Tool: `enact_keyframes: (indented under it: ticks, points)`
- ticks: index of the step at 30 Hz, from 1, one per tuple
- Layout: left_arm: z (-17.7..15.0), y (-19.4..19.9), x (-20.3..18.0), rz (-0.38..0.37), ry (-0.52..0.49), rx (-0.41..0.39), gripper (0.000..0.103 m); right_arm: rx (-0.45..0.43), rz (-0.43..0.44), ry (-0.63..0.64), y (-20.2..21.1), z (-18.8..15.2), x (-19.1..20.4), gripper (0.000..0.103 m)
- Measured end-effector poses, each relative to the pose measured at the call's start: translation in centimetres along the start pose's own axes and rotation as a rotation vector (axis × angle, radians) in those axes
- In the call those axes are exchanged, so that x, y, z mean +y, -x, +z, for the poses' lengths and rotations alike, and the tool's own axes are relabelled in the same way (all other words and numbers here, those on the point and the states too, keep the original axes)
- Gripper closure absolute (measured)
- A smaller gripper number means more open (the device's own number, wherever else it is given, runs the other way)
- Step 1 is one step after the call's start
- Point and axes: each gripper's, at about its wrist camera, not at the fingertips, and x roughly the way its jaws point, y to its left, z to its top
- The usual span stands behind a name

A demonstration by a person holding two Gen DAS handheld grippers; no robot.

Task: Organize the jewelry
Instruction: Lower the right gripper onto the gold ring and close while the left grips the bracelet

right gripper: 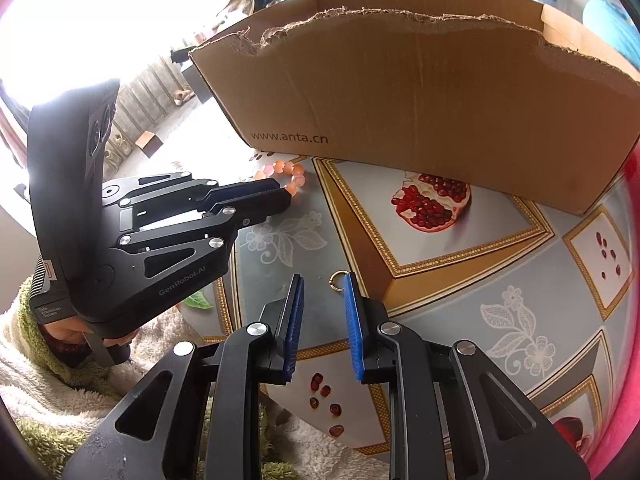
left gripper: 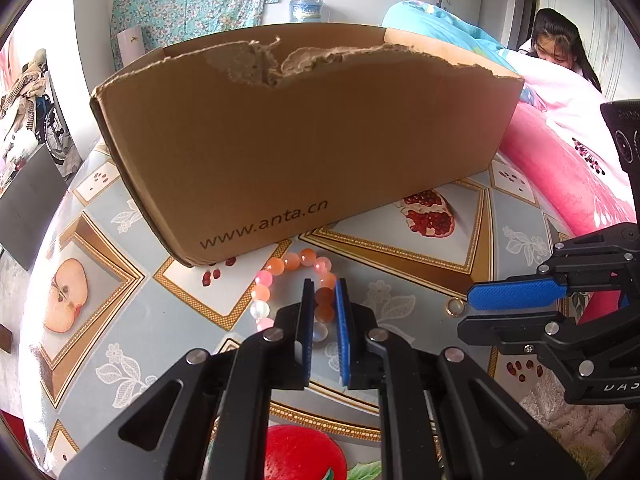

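A pink and orange bead bracelet [left gripper: 288, 280] lies on the table in front of a torn cardboard box [left gripper: 304, 144]. My left gripper [left gripper: 325, 286] is closed on the bracelet's right side, with beads between the blue pads. It also shows in the right wrist view [right gripper: 280, 192], with the bracelet [right gripper: 294, 178] at its tip. A small gold ring [right gripper: 337, 280] lies on the table just beyond my right gripper [right gripper: 323, 280], which is open and empty. The ring also shows in the left wrist view [left gripper: 455, 306], just left of the right gripper's tip [left gripper: 474, 300].
The box [right gripper: 420, 80] stands open-topped at the back of the fruit-patterned tablecloth [right gripper: 460, 280]. A pink blanket [left gripper: 568, 176] lies to the right. A fluffy towel [right gripper: 52, 396] lies at the near left. A person [left gripper: 556, 48] sits behind.
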Motion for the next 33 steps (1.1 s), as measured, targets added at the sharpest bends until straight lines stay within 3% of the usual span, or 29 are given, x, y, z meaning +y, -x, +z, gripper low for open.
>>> enact_keyframes:
  ticks: [13, 20, 33]
  points:
    - [0.0, 0.0, -0.1, 0.008, -0.004, 0.002, 0.093, -0.020, -0.125, 0.152, -0.6, -0.5, 1.8, 0.084]
    - [0.1, 0.0, -0.1, 0.008, -0.003, 0.002, 0.093, -0.023, -0.118, 0.178, -1.0, -0.4, 2.2, 0.092]
    - [0.1, -0.1, -0.2, 0.012, -0.002, 0.008, 0.093, -0.043, -0.066, 0.094, -0.2, 0.2, 0.5, 0.093]
